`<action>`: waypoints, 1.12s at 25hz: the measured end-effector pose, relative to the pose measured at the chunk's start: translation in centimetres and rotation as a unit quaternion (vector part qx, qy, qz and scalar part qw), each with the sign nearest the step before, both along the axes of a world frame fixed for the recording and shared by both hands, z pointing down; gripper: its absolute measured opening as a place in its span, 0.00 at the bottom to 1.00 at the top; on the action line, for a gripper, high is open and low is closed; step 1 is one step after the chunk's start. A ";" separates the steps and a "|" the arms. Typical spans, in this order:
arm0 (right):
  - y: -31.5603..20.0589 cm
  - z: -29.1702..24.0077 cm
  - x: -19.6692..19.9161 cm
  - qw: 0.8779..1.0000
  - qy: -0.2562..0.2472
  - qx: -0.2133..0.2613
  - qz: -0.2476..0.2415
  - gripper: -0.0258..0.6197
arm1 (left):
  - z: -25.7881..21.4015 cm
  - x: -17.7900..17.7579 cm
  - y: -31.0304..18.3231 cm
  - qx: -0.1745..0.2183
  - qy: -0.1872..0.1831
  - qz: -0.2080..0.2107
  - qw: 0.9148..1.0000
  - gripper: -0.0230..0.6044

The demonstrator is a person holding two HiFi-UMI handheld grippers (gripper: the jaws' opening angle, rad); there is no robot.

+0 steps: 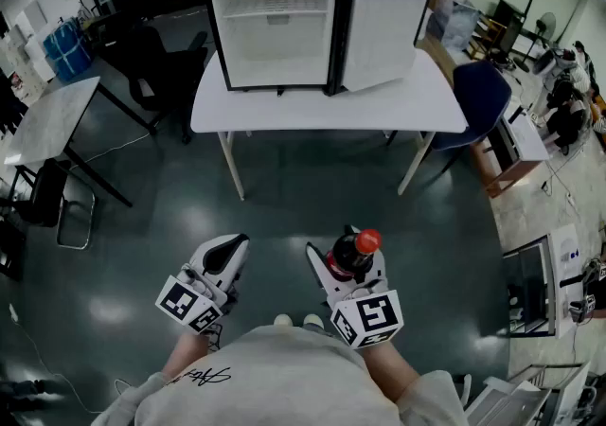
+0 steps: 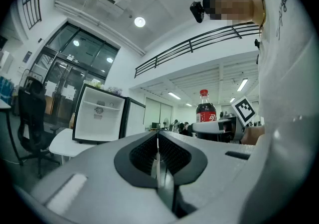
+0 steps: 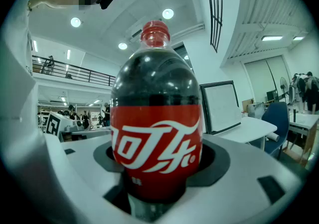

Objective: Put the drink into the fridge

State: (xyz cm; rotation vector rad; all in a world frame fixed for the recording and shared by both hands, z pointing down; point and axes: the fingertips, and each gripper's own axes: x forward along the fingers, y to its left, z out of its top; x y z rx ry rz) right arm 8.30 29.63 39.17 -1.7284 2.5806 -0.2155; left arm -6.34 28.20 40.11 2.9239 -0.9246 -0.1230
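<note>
The table (image 1: 284,110) stood across the floor (image 1: 284,211), well apart from the person. On it was the fridge (image 1: 275,41), turned to face the person. Its door (image 1: 386,36) was swung fully to the right, so I judge that the inside was ready to receive the drink and that no hand was needed for opening.

The bottle (image 3: 157,133), a dark cola with a red cap, was not yet in the fridge. It was near the person's body, in the right gripper (image 1: 346,254). The jaws of this gripper stood wide and pressed on both sides of the bottle at its red label. The bottle was upright with the cap on top, probably so that it could later be set down standing inside.

The left gripper (image 1: 230,246) was held level beside the right one. Its jaws were fully together with nothing between them. It seemed to be only waiting, because the carrying needed one gripper.
</note>
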 end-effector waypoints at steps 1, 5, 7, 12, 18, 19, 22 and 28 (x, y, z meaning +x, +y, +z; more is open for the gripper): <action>-0.1 0.1 0.0 1.000 -0.001 0.000 -0.001 0.52 | 0.0 -0.1 0.0 -0.001 0.001 0.000 1.000 0.05; -0.2 0.3 -0.1 1.000 -0.002 -0.002 -0.003 0.52 | -0.1 -0.3 0.0 -0.003 0.005 -0.001 1.000 0.05; -0.2 0.5 -0.2 1.000 -0.005 -0.005 -0.003 0.52 | 0.0 -0.4 0.1 -0.002 0.003 0.000 1.000 0.05; -0.4 0.7 -0.7 1.000 -0.008 -0.007 -0.005 0.51 | 0.1 -1.0 -0.2 -0.002 0.003 -0.001 1.000 0.05; -0.4 1.0 -1.1 1.000 -0.006 -0.017 -0.003 0.52 | 0.2 -2.0 -0.4 -0.005 0.003 0.000 1.000 0.05; -0.5 1.1 -1.2 1.000 -0.006 -0.017 -0.001 0.52 | 0.3 -2.2 -0.5 -0.006 0.003 -0.001 1.000 0.05; -0.9 1.3 -1.8 1.000 -0.005 -0.021 0.003 0.51 | 0.6 -3.0 -0.9 -0.009 0.005 0.000 1.000 0.05; -0.8 3.0 -3.9 0.999 -0.015 -0.036 0.009 0.52 | 1.3 -4.5 -1.4 -0.009 0.003 0.010 1.000 0.05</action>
